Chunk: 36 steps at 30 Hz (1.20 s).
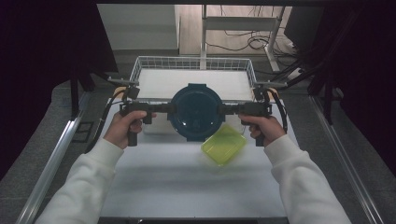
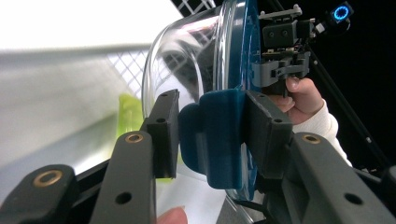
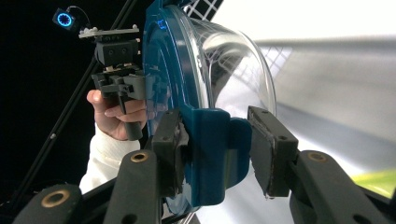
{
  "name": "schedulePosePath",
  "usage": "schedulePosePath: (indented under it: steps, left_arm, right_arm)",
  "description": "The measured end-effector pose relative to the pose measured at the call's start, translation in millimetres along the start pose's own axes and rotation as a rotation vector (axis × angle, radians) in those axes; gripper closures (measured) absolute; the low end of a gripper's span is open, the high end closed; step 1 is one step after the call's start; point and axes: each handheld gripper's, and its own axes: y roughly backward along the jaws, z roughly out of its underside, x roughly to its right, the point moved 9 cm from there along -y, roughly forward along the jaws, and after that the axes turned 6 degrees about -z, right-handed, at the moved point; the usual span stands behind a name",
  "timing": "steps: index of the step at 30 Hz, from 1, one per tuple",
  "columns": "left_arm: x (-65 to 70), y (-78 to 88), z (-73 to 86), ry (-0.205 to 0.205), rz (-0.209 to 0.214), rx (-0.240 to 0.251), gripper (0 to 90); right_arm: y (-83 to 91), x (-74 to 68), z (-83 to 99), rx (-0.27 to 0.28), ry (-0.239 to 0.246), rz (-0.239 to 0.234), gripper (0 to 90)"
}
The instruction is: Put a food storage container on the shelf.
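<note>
On my left, the left gripper (image 1: 161, 108) comes in level from the side, my hand wrapped round its handle just above the near-left part of the tabletop (image 1: 159, 182). In the left gripper view its jaws are closed on the blue side latch (image 2: 212, 135) of the round container (image 1: 196, 112): one pad lies against the latch on the lid side, the other sits at the latch's outer face on the bowl side, though I cannot tell whether that second pad presses flat.

In the middle, the container hangs between the two grippers, clear of the tabletop and just in front of the near rim of the white wire basket (image 1: 140, 65). From the high view I look straight down on its dark blue lid (image 1: 196, 105). The gripper views show the clear bowl (image 2: 187, 60) under that lid, curving away from the blue rim.

Just beside the container, at its near-right edge, a yellow-green tub (image 1: 224, 145) rests on the tabletop, its corner partly under the container's outline as I see it from above.

On my right, the right gripper (image 1: 232, 109) mirrors the left, level and pointing inward. In the right gripper view it grips the opposite latch (image 3: 219, 154): one pad is tight against the lid side of the latch, the other just beside its bowl-side face.
</note>
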Motion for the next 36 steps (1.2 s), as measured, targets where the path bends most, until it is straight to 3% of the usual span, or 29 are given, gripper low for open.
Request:
schedulePosePath:
  steps: [7, 18, 28, 36]
  left_arm:
    - [-12.5, -1.4, -39.5, 0.012, -0.004, 0.002, 58.1]
    - [-35.5, -7.0, -74.1, 0.021, -0.003, 0.016, 58.0]
    - [-58.7, -16.0, -90.8, 0.07, 0.02, 0.035, 57.9]
    - [-64.6, -21.5, -97.2, 0.096, -0.001, 0.05, 57.4]
  right_arm:
    - [-5.5, 5.0, -41.0, 0.001, 0.002, 0.002, 57.2]
    - [-14.0, 20.3, -79.3, 0.005, -0.007, 0.023, 57.1]
    - [-20.6, 32.6, -103.4, 0.007, -0.024, 0.068, 57.0]
    - [-19.6, 40.1, -110.4, 0.035, -0.059, 0.078, 56.7]
